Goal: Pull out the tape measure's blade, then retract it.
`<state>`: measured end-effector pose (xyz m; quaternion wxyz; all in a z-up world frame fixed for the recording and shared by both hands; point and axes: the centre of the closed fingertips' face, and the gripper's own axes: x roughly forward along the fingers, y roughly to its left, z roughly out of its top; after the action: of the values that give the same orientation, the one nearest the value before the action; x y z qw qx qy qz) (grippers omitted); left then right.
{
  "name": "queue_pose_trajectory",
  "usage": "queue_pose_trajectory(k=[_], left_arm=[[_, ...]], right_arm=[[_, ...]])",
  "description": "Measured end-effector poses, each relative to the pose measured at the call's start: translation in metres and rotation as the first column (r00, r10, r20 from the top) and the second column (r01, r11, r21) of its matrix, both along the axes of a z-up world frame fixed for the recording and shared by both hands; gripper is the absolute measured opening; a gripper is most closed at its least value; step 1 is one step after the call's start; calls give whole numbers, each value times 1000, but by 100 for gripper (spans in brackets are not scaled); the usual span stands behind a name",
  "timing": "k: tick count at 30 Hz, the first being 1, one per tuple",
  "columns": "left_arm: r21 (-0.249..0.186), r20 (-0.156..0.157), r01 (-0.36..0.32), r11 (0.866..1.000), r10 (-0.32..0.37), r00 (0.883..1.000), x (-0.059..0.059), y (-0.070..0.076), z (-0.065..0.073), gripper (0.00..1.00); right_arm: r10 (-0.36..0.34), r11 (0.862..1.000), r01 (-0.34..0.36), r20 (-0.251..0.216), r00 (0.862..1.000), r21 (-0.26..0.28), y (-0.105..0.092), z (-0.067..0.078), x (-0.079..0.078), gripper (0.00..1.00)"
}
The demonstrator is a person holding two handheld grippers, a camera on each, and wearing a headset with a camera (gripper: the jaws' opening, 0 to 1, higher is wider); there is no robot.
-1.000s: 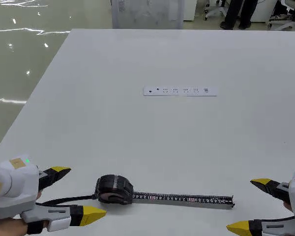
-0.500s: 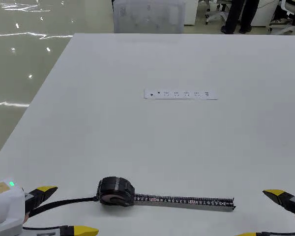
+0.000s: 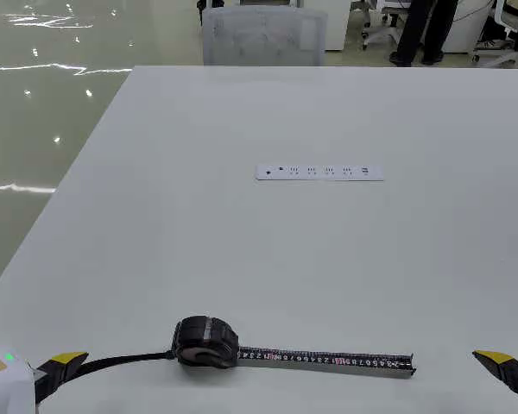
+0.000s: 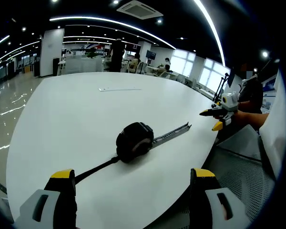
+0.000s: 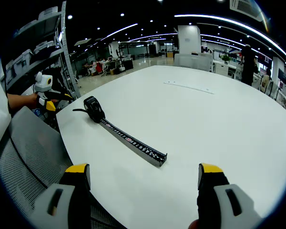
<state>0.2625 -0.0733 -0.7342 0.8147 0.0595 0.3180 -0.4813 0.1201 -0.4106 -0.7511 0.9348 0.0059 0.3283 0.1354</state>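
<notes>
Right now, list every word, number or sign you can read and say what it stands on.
Nothing reads clearly enough to quote.
Blade: printed scale numerals, too small to read surely.
Tape measure case: no readable label.
Power strip: small marks, too blurred to read.

**Items partly seen or unreadable**

Head view: the left tongs point(image 3: 52, 369) were cut by the bottom edge, with one yellow fingertip point(image 3: 69, 356) showing. The right tongs point(image 3: 505, 366) were cut by the lower right corner, likewise one tip. The strap point(image 3: 125, 360) ran behind the left tip, its end hidden. A person point(image 3: 419, 26) was cropped to legs at the top edge.

Left gripper view: the blade point(image 4: 171, 136) numerals were too small to read, and the power strip point(image 4: 119, 88) sockets were indistinct.
</notes>
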Motion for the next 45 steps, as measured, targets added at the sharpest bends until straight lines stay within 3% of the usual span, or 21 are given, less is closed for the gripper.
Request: queue_pose_trajectory(k=[11,18,21,24,45], left_arm=[[-21,53,-39,999,40,998,7,1,5,97],[-45,58,-39,998,42,997,7,-3,9,98],[-19,72,-24,1000,25,997,5,-2,6,98],[-38,62,-38,999,40,997,6,-3,8,98],[-32,53,-34,999,35,998,6,-1,7,97]], right_arm=[[-13,1000,14,30,999,-12,0,1,0,95],[-15,1000,16,25,1000,-14,2,-4,-1,95],[-12,1000,12,17,1000,-8,4,-7,-3,95],[-9,1000,9,12,1000,-9,5,-7,-4,95],[0,1000,0,-2,1000,1,8,-10,-6,95]])
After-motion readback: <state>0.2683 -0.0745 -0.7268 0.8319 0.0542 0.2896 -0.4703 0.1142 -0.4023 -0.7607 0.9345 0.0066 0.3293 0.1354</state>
